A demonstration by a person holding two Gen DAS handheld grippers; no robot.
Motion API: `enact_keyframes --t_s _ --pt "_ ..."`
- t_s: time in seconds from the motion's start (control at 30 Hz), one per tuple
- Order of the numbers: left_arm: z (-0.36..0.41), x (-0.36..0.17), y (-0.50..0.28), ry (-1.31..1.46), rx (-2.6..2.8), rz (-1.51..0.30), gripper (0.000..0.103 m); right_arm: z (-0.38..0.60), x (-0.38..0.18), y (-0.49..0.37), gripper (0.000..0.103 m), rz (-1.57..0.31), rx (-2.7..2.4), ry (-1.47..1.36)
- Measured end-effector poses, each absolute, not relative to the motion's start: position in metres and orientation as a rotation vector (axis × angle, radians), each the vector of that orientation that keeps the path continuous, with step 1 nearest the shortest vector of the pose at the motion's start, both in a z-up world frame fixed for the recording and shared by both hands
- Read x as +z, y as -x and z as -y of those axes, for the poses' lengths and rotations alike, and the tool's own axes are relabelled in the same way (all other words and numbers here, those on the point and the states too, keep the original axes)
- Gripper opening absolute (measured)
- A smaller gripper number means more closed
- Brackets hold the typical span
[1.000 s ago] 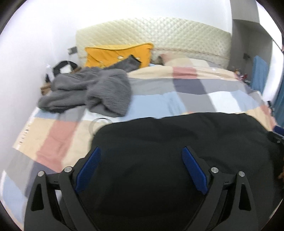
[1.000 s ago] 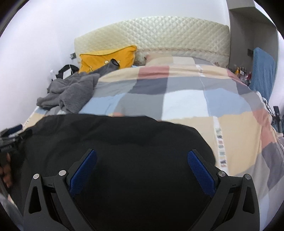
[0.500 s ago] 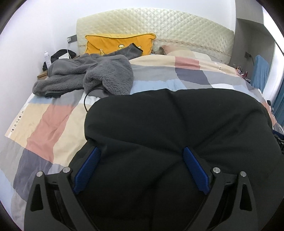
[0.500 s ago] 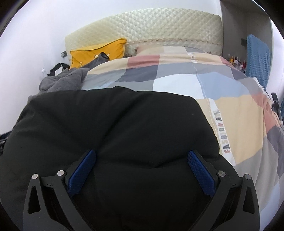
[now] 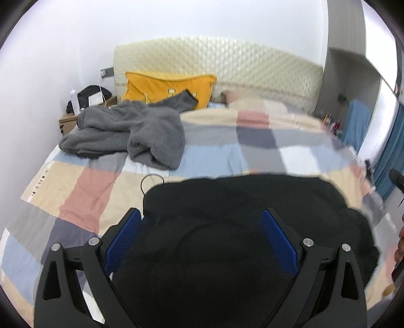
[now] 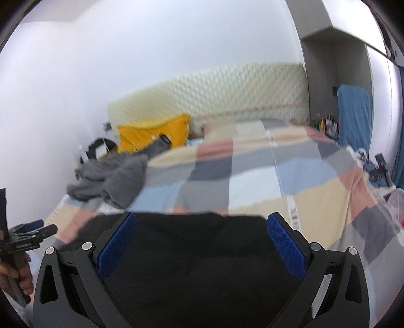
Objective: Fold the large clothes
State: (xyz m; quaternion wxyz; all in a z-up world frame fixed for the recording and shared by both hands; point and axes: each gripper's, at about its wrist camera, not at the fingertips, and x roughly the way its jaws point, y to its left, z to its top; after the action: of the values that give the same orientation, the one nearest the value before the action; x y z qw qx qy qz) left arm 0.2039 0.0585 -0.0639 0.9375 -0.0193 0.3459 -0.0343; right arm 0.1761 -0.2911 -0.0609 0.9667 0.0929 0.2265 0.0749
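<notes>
Bed with patchwork pastel quilt (image 5: 227, 151), quilted cream headboard (image 5: 227, 65) behind; large black padded garment (image 5: 240, 227) lay at near edge, long axis running left-right across bed; left gripper (image 5: 199, 239) and right gripper (image 6: 202, 242) both spread wide, clamping nothing; versus half a second earlier, garment sat lower, exposing more quilt; rumpled grey fleece garment (image 5: 131, 131) unchanged.

White walls (image 5: 176, 22), quilted headboard (image 5: 227, 63), checked bedspread (image 5: 252, 148)
</notes>
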Motion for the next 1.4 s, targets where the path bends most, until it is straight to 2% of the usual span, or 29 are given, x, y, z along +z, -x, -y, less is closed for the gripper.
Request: enact_keyframes --t_s 0.33,0.63,0.8,1.13,1.4 --pt "-0.047 0.059 -0.107 0.039 -0.113 -0.473 0.101 0.268 0.061 -0.07 0.103 -0.253 0.188 -0.113" --pt "-0.033 0.106 -0.029 0.014 -0.152 -0.35 0.103 0.24 0.098 0.018 0.103 -0.18 0.2 -0.042" --pt "-0.028 0.108 -0.001 0.02 -0.141 -0.338 0.103 0.229 0.098 0.052 0.103 -0.153 0.225 -0.024" --pt "-0.018 0.076 0.026 0.031 -0.147 -0.418 0.103 0.228 0.059 0.076 0.103 -0.252 0.208 -0.078" --pt "-0.01 0.034 0.031 0.008 -0.165 -0.559 0.103 0.229 0.016 0.082 0.103 -0.352 0.157 -0.125"
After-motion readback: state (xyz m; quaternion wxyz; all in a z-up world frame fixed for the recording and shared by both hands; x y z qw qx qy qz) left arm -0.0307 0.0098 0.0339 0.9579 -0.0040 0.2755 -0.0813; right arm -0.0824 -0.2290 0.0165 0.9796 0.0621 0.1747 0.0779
